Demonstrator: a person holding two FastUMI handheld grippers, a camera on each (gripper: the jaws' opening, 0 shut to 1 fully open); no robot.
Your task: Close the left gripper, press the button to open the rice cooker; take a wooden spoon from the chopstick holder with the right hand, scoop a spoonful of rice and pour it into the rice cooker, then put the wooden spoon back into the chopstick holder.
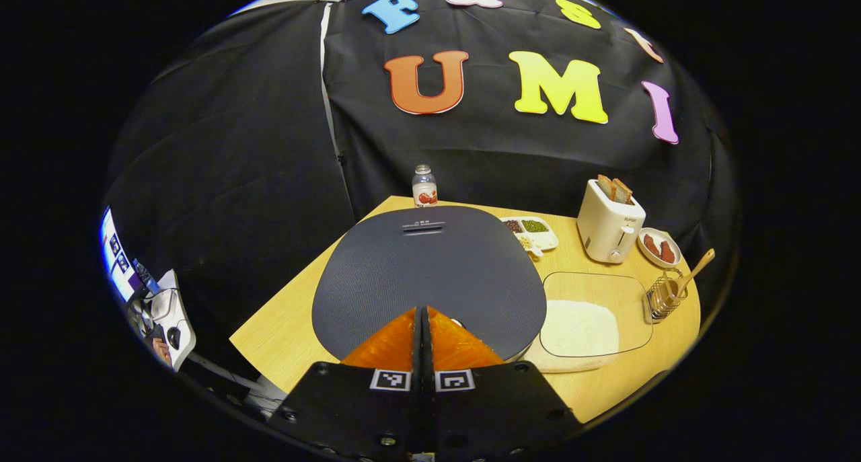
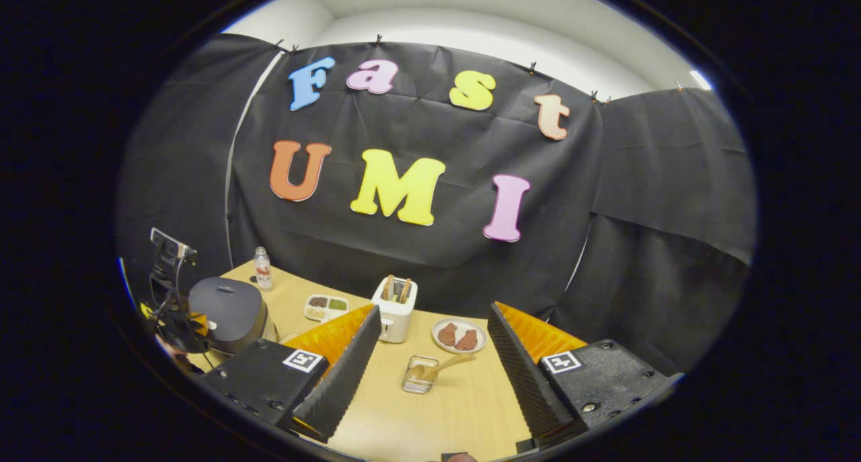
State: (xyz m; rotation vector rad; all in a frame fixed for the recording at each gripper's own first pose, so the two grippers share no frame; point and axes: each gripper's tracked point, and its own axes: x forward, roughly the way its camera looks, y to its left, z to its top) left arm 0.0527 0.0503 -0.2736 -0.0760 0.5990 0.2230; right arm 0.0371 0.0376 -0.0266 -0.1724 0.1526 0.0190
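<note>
The rice cooker (image 1: pixel 430 274) is dark grey with its lid down, right in front of my left gripper (image 1: pixel 424 314), which is shut with its tips over the near edge of the lid. The cooker (image 2: pixel 225 321) also sits at the left in the right gripper view, with the other gripper and a hand beside it. A wooden spoon (image 1: pixel 693 272) leans in the wire chopstick holder (image 1: pixel 664 297) at the right. A clear tray of white rice (image 1: pixel 580 327) lies right of the cooker. My right gripper (image 2: pixel 430 344) is open above the table, with the holder (image 2: pixel 420 374) and spoon (image 2: pixel 447 364) between its fingers farther off.
A white toaster (image 1: pixel 609 228) with bread stands behind the rice tray. A small plate with brown pieces (image 1: pixel 659 247), a divided dish of grains (image 1: pixel 531 232) and a plastic bottle (image 1: pixel 424 186) sit near the table's back edge. A camera stand (image 2: pixel 168 260) rises at the left.
</note>
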